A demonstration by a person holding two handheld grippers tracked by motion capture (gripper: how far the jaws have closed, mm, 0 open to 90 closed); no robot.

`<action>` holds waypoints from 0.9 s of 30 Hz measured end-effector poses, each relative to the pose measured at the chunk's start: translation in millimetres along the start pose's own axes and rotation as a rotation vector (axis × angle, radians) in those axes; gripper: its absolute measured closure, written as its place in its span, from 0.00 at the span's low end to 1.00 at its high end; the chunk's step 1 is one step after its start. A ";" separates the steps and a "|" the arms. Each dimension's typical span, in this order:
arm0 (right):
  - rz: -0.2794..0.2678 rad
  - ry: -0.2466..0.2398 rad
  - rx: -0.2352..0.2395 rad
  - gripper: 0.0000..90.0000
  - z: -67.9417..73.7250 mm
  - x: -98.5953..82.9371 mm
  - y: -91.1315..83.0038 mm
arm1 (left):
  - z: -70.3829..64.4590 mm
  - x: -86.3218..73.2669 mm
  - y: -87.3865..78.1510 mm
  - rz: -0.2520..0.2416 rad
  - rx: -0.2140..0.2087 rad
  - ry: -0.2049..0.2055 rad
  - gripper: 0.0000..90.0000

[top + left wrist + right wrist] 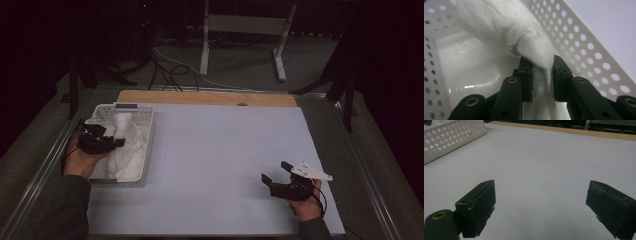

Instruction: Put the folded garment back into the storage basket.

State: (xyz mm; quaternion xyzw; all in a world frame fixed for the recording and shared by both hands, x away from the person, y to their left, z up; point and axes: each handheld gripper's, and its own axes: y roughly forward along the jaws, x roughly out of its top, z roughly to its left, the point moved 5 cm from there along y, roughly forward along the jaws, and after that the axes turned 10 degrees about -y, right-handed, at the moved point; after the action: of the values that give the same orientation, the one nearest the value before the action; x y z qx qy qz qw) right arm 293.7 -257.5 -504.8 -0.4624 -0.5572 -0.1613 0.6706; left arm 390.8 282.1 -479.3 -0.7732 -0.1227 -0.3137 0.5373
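One white perforated basket (145,145), one white cloth (127,145), two sets of tongs, one desk (215,165). Left tongs (541,80): clenched on a fold of the cloth, fabric pinched between both jaws, bunched ahead of the tips and trailing down between them. Cloth inside the basket, basket walls to either side of these tongs, its glossy floor beneath. Left hand (82,160) at the basket's near-left edge, tongs (102,141) pointed inward over the rim. Right tongs (541,207): released, jaws wide apart, nothing between them, bare desk surface ahead, basket well off to their far left. Right hand (307,202) low over the desk's near-right area, tongs (274,172) angled left and forward.
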 end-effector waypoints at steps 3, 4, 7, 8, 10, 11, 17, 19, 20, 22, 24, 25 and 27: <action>-0.001 -0.003 0.001 0.10 -0.1 0.0 -0.1 | -3.4 0.7 1.0 0.003 -0.017 0.014 0.82; 0.001 -0.001 -0.001 0.10 0.1 0.0 -0.1 | -4.1 0.9 0.8 0.004 -0.027 0.019 0.82; -0.001 0.001 0.000 0.10 0.2 0.0 -0.1 | -7.4 1.2 -0.5 -0.004 -0.072 0.034 0.82; -0.001 0.001 0.001 0.10 0.2 0.0 -0.1 | -8.5 1.3 -0.9 -0.007 -0.079 0.040 0.82; 0.001 -0.002 0.001 0.10 -0.1 -0.3 0.0 | -7.2 1.6 -0.6 -0.003 -0.052 0.046 0.81; 0.002 -0.002 0.001 0.10 0.0 -0.3 0.0 | -4.6 1.9 0.2 -0.002 -0.022 0.038 0.81; 0.000 0.004 0.001 0.10 -0.3 -0.2 -0.6 | 7.5 0.5 1.8 0.017 0.119 0.013 0.76; -0.001 0.001 0.003 0.10 -0.2 -0.2 -0.8 | 15.3 0.9 1.1 0.017 0.235 -0.022 0.69; 0.000 0.001 0.000 0.10 0.1 0.0 -0.8 | 19.3 1.3 0.5 0.019 0.289 -0.049 0.58; 0.000 0.001 0.001 0.10 0.2 0.1 -0.8 | 20.8 2.4 -1.4 -0.006 0.329 -0.064 0.35; 0.000 0.002 0.001 0.10 0.0 0.0 -0.8 | 19.2 3.3 -2.4 -0.021 0.309 -0.083 0.19; -0.001 0.002 0.001 0.10 -0.1 0.0 -0.7 | 18.4 3.7 -3.1 -0.031 0.300 -0.082 0.16; 0.000 0.002 0.001 0.10 0.1 0.1 -0.7 | 17.0 4.4 -3.5 -0.049 0.279 -0.091 0.10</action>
State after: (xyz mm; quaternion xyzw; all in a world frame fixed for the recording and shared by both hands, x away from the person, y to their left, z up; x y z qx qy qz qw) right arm 293.1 -257.8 -504.4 -0.4619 -0.5567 -0.1615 0.6714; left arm 398.4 298.2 -477.7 -0.7011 -0.2085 -0.2711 0.6256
